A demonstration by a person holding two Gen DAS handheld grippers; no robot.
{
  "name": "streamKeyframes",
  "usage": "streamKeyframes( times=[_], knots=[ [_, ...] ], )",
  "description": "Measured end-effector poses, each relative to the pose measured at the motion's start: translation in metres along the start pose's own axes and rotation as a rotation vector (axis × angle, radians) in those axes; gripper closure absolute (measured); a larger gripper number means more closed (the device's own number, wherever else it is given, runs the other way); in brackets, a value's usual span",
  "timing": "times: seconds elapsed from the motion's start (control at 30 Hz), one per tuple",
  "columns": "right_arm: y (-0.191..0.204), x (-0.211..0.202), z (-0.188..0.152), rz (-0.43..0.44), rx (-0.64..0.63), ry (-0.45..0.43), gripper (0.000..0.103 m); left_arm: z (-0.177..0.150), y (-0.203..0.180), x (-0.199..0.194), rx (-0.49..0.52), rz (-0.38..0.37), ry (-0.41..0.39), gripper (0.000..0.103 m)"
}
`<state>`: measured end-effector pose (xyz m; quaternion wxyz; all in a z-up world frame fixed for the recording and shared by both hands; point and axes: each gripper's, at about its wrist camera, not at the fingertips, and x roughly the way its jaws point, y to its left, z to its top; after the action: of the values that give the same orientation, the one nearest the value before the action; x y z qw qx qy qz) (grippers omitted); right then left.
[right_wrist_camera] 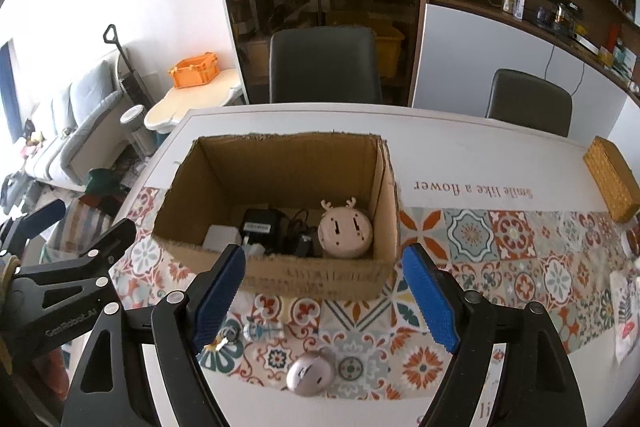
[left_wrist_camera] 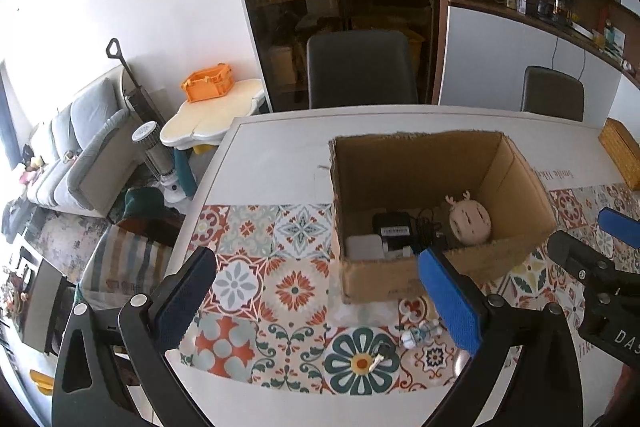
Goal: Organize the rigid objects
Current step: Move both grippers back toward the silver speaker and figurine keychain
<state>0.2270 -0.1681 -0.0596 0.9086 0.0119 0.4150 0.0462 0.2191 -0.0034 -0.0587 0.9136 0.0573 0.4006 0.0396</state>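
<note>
An open cardboard box stands on the patterned tablecloth. Inside lie a pink round antlered gadget, a black adapter with cable and a white block. In front of the box lie a small key, a tiny white-blue figure and a round silvery gadget. My left gripper hovers open and empty left of the box. My right gripper is open and empty before the box's front wall.
A woven basket sits at the table's far right. Two dark chairs stand behind the table. A white printed item lies at the right edge. The table's near edge runs just below the loose items.
</note>
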Motion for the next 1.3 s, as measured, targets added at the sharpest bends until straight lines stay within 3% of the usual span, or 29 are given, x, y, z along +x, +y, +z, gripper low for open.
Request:
streamKeyframes(
  times=[0.43,0.67,1.3],
  knots=[
    [0.001,0.005,-0.043,0.015,-0.001,0.069,0.022,-0.046,-0.006,0.0,0.026,0.017,0.047,0.0],
    [0.006,0.013,-0.065,0.025,-0.007,0.116,0.022,-0.068,-0.004,0.012,0.018,0.003,0.11,0.0],
    [0.013,0.067,-0.111,0.085,0.018,0.271,0.022,-0.118,-0.014,0.051,0.104,-0.023,0.214,0.0]
  ],
)
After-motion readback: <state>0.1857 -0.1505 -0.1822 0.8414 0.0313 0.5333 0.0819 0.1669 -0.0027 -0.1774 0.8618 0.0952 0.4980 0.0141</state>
